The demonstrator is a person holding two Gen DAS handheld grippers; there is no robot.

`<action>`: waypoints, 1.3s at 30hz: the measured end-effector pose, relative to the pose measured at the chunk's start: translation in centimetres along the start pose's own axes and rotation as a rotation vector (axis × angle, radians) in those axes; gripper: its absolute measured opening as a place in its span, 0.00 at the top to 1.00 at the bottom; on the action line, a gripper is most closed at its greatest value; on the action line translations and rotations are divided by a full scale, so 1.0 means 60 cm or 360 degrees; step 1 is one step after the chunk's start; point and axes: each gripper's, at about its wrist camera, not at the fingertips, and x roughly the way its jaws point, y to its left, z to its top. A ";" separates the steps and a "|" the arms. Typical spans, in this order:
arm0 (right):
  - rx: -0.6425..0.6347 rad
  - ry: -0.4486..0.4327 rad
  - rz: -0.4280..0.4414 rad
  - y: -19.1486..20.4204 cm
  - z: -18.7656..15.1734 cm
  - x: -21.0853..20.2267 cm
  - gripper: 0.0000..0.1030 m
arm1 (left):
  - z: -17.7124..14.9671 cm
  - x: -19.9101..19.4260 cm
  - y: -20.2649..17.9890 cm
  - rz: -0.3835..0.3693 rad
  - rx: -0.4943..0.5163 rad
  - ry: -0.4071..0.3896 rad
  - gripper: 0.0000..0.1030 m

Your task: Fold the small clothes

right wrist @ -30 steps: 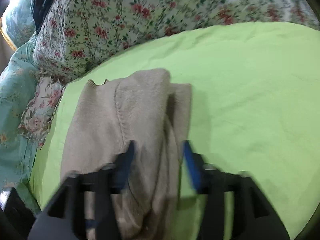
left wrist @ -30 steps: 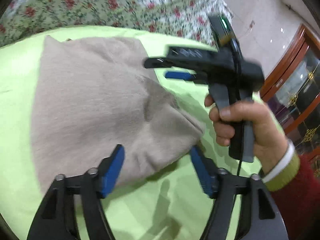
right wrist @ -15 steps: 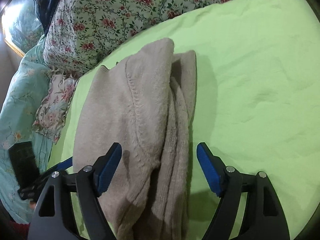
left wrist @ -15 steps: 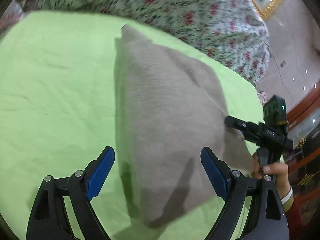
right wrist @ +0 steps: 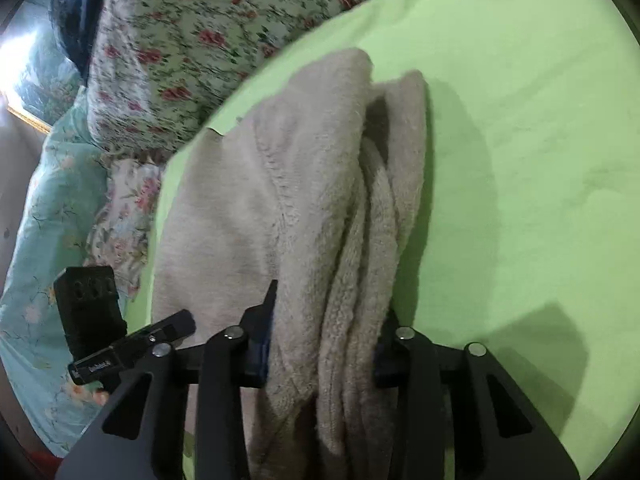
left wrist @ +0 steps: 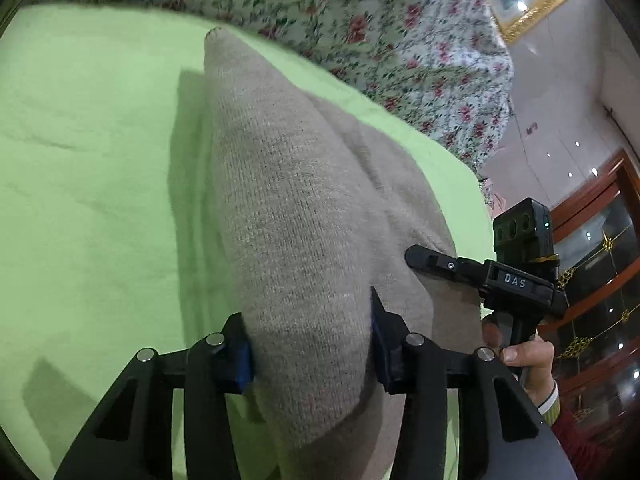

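Note:
A beige knitted garment (left wrist: 288, 208) lies partly folded on a lime green sheet (left wrist: 88, 168). My left gripper (left wrist: 310, 344) is shut on the garment's near edge, with cloth bulging between its blue pads. My right gripper (right wrist: 324, 344) is shut on several bunched layers of the same garment (right wrist: 280, 184) at its other near corner. The right gripper also shows in the left wrist view (left wrist: 480, 272), held by a hand at the garment's right edge. The left gripper also shows at the left of the right wrist view (right wrist: 132, 340).
A floral quilt (left wrist: 360, 12) lies along the far side of the green sheet (right wrist: 520, 160). A teal floral cover (right wrist: 44, 216) lies to the left in the right wrist view. A wooden glass cabinet (left wrist: 600, 248) stands at the right.
Both grippers were open half a second ago and have closed on the garment's near edge. The cloth now bunches up between the pads of each.

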 end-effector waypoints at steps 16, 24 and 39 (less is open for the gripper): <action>-0.0178 0.0170 0.0190 0.169 -0.185 0.102 0.66 | -0.203 -0.244 0.101 0.0272 -0.0050 -0.0024 0.46; -0.0184 0.0097 -0.0040 0.166 -0.166 0.060 0.40 | -0.192 -0.298 0.148 0.0339 -0.0227 -0.0208 0.20; -0.0206 -0.0213 -0.0111 0.205 -0.050 0.076 0.92 | -0.120 -0.259 0.151 0.0535 -0.0302 -0.0253 0.30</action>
